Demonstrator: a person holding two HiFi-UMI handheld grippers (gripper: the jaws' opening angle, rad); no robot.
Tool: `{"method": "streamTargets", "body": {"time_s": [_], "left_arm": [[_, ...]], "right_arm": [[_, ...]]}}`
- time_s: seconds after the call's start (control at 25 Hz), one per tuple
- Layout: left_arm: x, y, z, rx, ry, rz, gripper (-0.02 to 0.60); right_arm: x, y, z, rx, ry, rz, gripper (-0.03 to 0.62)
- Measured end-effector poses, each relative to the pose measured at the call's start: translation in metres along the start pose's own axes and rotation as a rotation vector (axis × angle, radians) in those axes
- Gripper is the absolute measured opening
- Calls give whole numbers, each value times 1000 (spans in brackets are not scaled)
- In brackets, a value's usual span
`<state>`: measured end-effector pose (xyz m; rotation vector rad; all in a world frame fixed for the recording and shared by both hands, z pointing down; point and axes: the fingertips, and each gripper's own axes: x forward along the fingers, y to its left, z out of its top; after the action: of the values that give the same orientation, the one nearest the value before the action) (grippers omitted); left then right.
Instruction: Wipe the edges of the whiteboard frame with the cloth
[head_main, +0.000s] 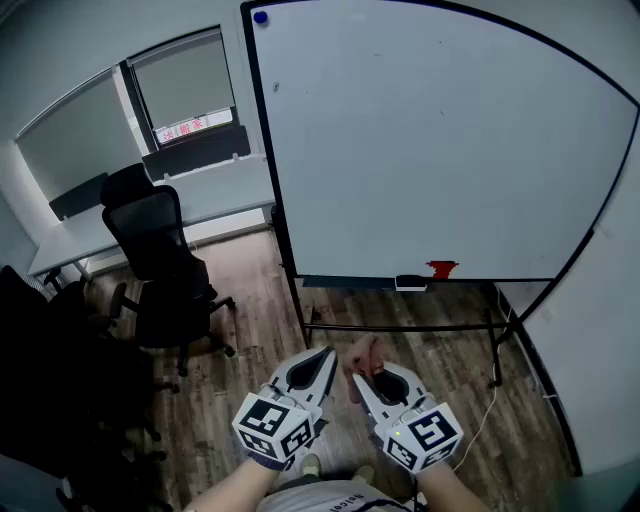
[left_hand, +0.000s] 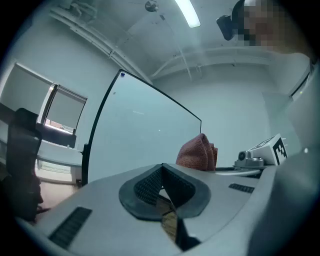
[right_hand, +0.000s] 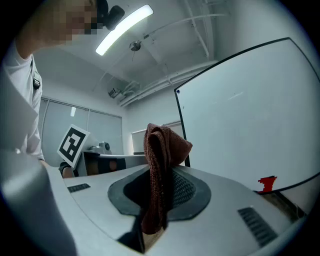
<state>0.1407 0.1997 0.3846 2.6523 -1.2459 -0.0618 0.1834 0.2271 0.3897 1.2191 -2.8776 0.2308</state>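
The whiteboard (head_main: 440, 140) stands ahead on a rolling stand, its black frame (head_main: 268, 170) running down the left edge. Both grippers are held low in front of me, well short of the board. My right gripper (head_main: 362, 384) is shut on a reddish-brown cloth (head_main: 366, 354); in the right gripper view the cloth (right_hand: 161, 150) is folded and sticks up between the jaws of the right gripper (right_hand: 160, 172). My left gripper (head_main: 322, 362) is beside it, jaws together with nothing between them. In the left gripper view, the left gripper (left_hand: 162, 168) has the cloth (left_hand: 198, 151) just to its right.
A red object (head_main: 441, 268) and an eraser (head_main: 410, 284) lie on the board's tray. A blue magnet (head_main: 260, 17) sits at the top left corner. Black office chairs (head_main: 160, 260) and a desk (head_main: 90, 235) stand at the left. The stand's legs (head_main: 400, 327) and a cable (head_main: 488, 402) cross the wooden floor.
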Motion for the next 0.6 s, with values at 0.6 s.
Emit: {"method": "streamTargets", "body": {"time_s": [0.6], "left_arm": [[-4, 31, 4, -3, -15, 10, 8]], "right_arm": [[28, 3, 4, 48, -12, 14, 75]]}}
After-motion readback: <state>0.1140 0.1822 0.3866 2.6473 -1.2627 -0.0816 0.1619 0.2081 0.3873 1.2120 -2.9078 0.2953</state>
